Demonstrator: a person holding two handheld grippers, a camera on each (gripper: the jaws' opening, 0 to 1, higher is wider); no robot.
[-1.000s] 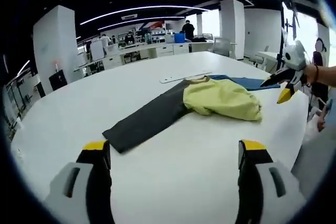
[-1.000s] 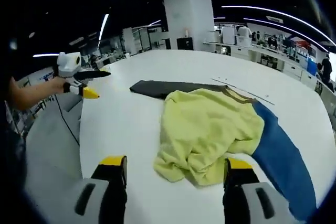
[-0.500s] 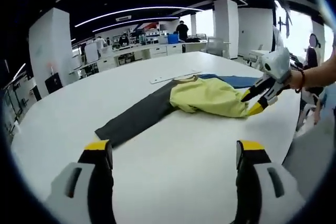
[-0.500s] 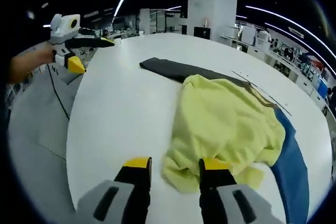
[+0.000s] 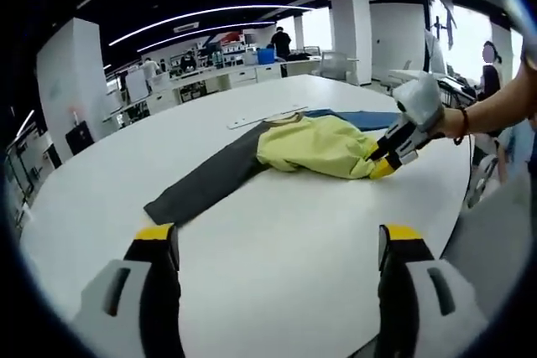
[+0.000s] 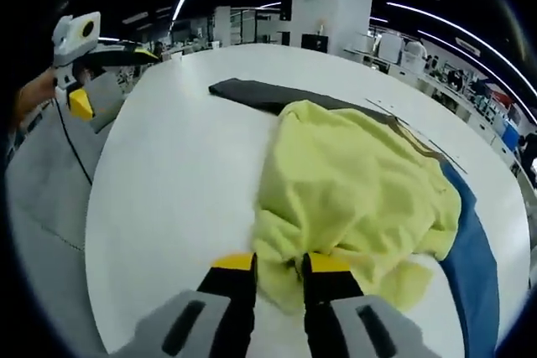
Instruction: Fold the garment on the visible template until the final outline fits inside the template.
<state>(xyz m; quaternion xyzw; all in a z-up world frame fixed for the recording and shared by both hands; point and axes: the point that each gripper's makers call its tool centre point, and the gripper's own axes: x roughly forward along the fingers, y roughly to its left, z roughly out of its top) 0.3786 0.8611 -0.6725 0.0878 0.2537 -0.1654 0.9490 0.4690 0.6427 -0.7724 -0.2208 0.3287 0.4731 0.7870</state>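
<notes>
We are looking at the garment (image 6: 352,182) lying crumpled in the middle of the white worktop (image 5: 277,241), its yellow body bunched up, a dark sleeve (image 5: 201,186) stretched out one way and a blue sleeve (image 6: 474,266) the other. It looks soft, light and floppy, so we think it is best pinched at an edge. Our right gripper (image 6: 277,267) is pinching the near yellow hem, jaws almost together on the cloth. Our left gripper (image 5: 277,236) is hanging open above bare worktop, well apart from the garment.
</notes>
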